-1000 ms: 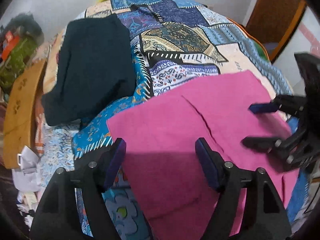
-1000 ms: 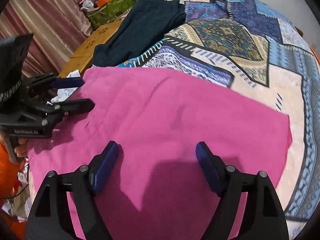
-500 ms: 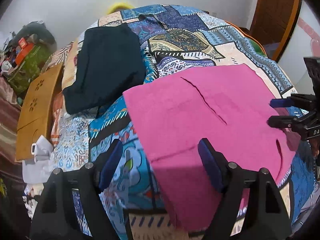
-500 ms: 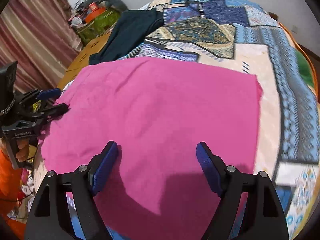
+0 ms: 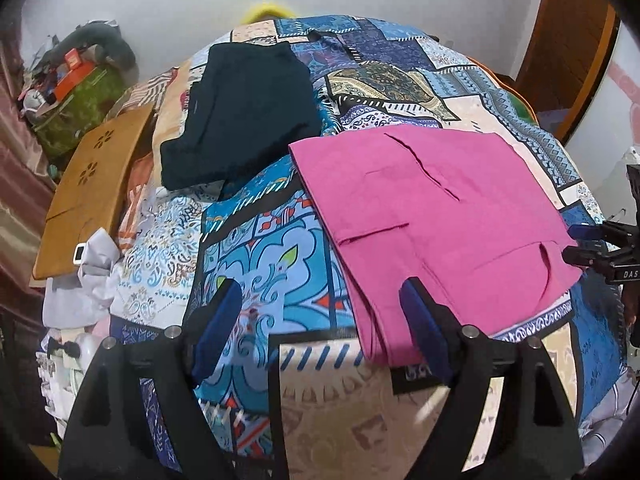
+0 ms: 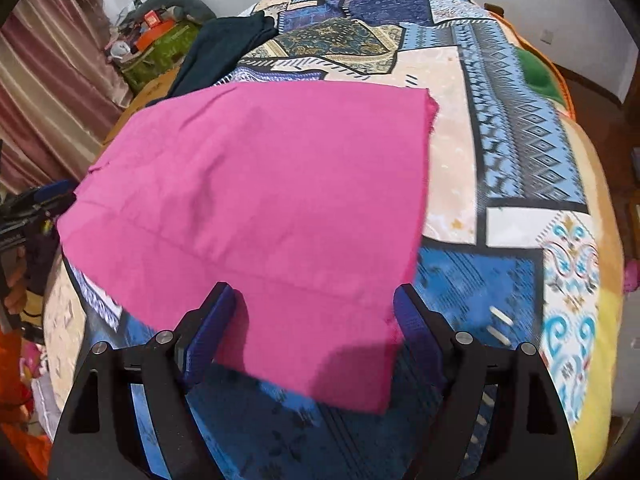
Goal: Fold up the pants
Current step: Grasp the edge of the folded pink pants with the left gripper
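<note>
The pink pants (image 5: 432,208) lie folded flat on a patterned bedspread (image 5: 260,264). My left gripper (image 5: 318,296) is open and hovers over the bedspread by the pants' near left corner; its right finger is over the pink edge, with nothing gripped. In the right wrist view the pants (image 6: 260,184) fill the middle. My right gripper (image 6: 312,300) stands open above their near edge, with cloth under the gap but not pinched. Each gripper shows in the other's view: the right gripper (image 5: 576,244) at the pants' right corner, the left gripper (image 6: 48,196) at their left.
A dark folded garment (image 5: 244,108) lies on the bed behind the pants. A wooden board (image 5: 88,184) and a cluttered green bag (image 5: 76,96) stand beside the bed at the left. A brown door (image 5: 568,40) is at the back right.
Both grippers have drawn back from over the pants toward the bed's near edge, so more bedspread shows. The pants lie still, and both grippers stay open and empty.
</note>
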Available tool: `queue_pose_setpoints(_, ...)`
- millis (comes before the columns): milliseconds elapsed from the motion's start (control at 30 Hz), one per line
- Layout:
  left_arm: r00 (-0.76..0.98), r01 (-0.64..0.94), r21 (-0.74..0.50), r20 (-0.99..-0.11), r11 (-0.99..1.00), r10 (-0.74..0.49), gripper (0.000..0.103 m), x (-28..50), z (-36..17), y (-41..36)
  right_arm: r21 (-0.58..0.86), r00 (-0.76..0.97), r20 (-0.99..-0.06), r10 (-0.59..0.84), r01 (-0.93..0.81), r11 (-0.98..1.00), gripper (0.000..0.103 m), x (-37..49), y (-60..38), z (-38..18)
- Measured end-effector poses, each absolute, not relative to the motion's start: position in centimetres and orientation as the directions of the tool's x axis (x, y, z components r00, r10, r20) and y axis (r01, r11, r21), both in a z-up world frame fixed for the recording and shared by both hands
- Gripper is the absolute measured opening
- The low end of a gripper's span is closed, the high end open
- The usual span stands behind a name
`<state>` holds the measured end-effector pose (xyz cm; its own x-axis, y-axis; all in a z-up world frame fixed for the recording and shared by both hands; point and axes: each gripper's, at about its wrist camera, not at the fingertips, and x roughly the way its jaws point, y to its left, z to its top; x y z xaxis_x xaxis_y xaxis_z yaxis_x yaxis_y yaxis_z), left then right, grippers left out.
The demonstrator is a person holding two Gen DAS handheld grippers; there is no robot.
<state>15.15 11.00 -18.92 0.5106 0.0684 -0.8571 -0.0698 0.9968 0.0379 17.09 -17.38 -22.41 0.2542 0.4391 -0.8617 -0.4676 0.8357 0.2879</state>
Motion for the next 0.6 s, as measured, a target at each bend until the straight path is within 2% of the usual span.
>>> queue_pose_setpoints(267,0.514,-0.142,0.018,-0.853,0.99,0.089,0.084,13.7,-18.1,11.7,0.223,0.301,-0.865,0.401,-0.484,0.846,0.079,16.7,-16.8,-20.7)
queue_pose_setpoints(467,0.537,-0.232,-0.133,-0.843,0.964,0.013,0.084,12.8,-16.4,12.7,0.234,0.421,-0.764,0.488,-0.525,0.819,0.079,15.9,-14.9,-16.0)
queue_pose_setpoints(600,0.538,-0.236,-0.213,-0.841,0.948,-0.055,0.084,12.4,-16.5,11.9,0.227,0.462,-0.714,0.526,-0.558,0.798,0.08,15.1,-12.6,-15.1)
